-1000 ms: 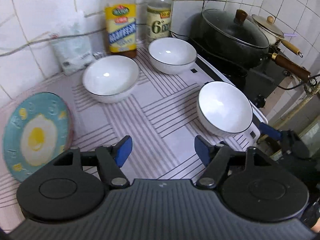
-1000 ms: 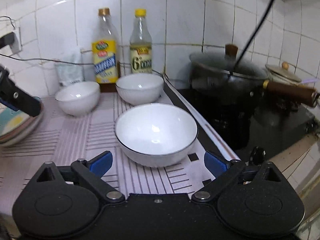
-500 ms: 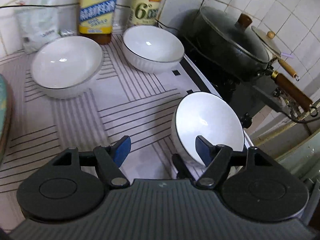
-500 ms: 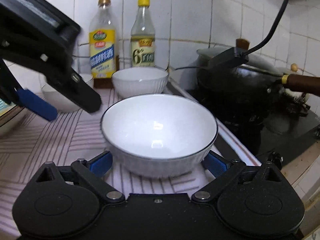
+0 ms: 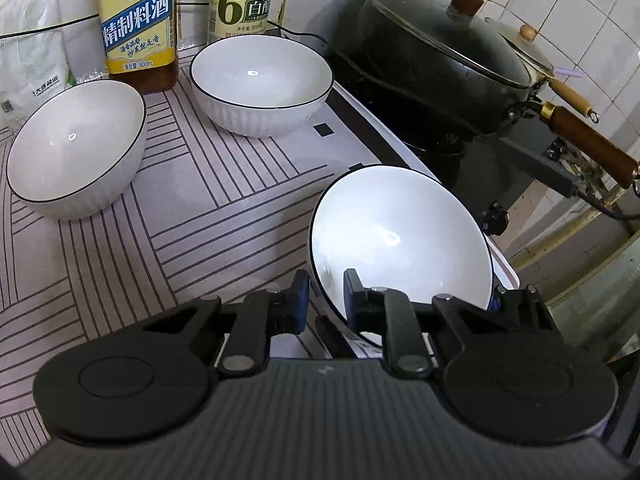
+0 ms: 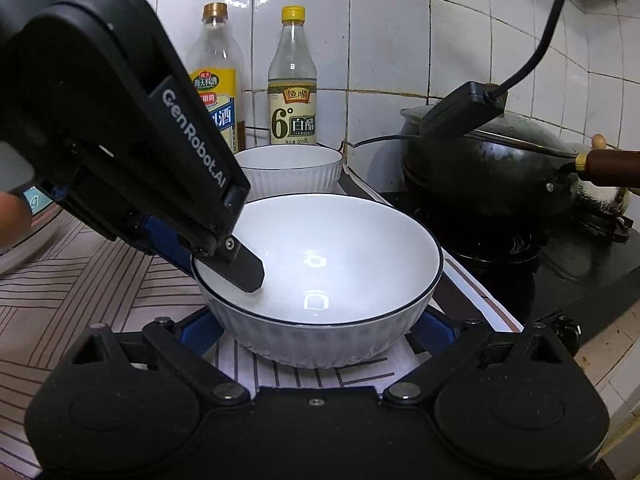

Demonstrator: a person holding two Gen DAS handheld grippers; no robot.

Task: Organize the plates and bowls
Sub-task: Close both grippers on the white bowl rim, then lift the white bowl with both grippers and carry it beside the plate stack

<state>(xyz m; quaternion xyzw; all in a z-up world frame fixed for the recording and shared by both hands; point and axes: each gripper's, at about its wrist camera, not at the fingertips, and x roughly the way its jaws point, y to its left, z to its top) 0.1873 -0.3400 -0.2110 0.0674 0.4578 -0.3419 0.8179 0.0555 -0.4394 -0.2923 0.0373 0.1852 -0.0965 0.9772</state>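
Since the earlier frame the left gripper [image 5: 326,300] has dropped onto the nearest bowl [image 5: 400,236], and its jaws, then apart, are now clamped on the near-left rim, one finger [image 6: 240,266] inside and one outside. That white bowl sits tilted at the right edge of the striped mat [image 5: 192,216], just beside the black stove [image 5: 500,168]. The right gripper [image 6: 320,334] stands open, its blue pads flanking the same bowl low on either side; contact cannot be confirmed. Two more white bowls rest farther back: the left bowl [image 5: 76,148] and the far bowl [image 5: 260,80], near the two bottles [image 5: 136,20]. A lidded wok [image 5: 432,56] occupies the stove.
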